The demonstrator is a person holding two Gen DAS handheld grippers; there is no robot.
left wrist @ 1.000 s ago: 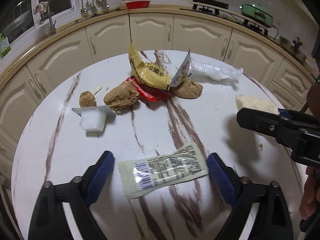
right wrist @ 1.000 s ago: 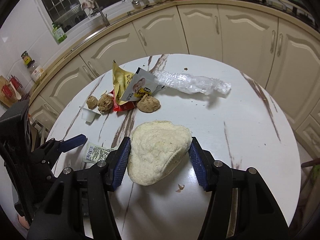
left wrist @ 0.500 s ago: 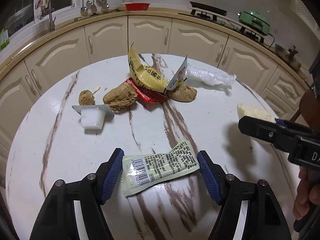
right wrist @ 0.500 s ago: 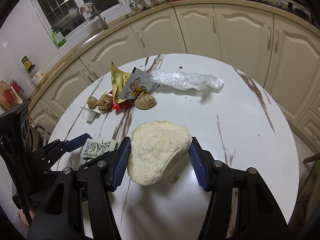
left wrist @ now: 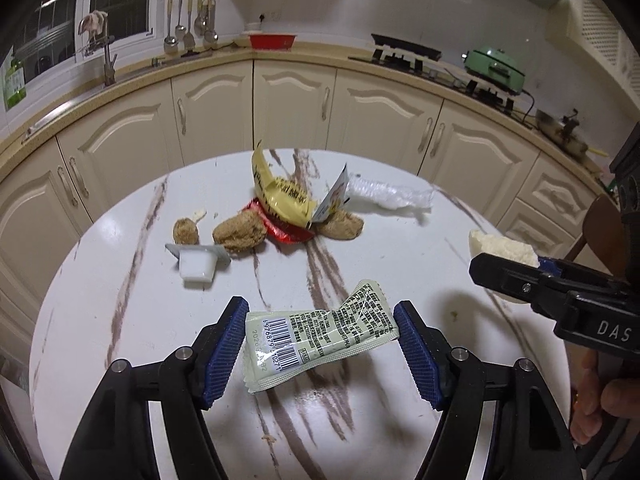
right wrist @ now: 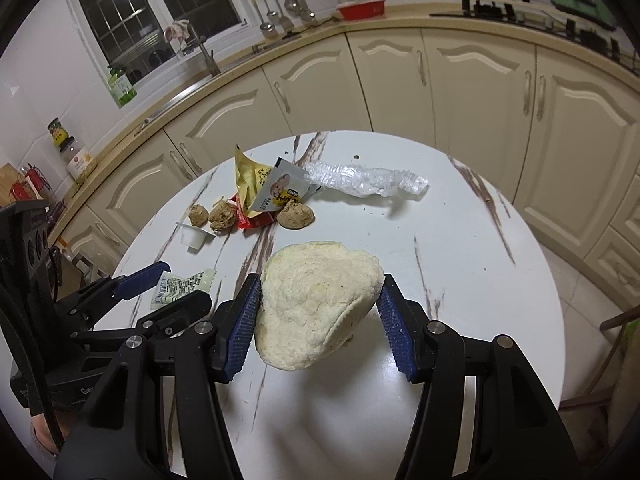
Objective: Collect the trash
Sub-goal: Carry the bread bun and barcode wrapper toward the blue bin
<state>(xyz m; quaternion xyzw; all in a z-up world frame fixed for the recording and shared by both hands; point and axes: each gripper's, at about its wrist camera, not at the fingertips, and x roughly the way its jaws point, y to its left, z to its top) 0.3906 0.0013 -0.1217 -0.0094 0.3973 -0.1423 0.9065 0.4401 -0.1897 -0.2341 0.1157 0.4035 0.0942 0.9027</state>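
Both items ride clear of the round white marble-veined table [left wrist: 120,304]; I would carry them level and steady to wherever the trash goes, since no bin shows in either view. Left gripper [left wrist: 320,340]: jaws about two-thirds apart, blue pads pressed on the two ends of the pale green printed sachet with a barcode [left wrist: 320,340], which buckles between them. Right gripper [right wrist: 318,312]: jaws about half apart, clamped on the pale, crumbly round bread piece [right wrist: 316,308]. The yellow torn wrapper [left wrist: 282,196] and other scraps lie farther back on the table.
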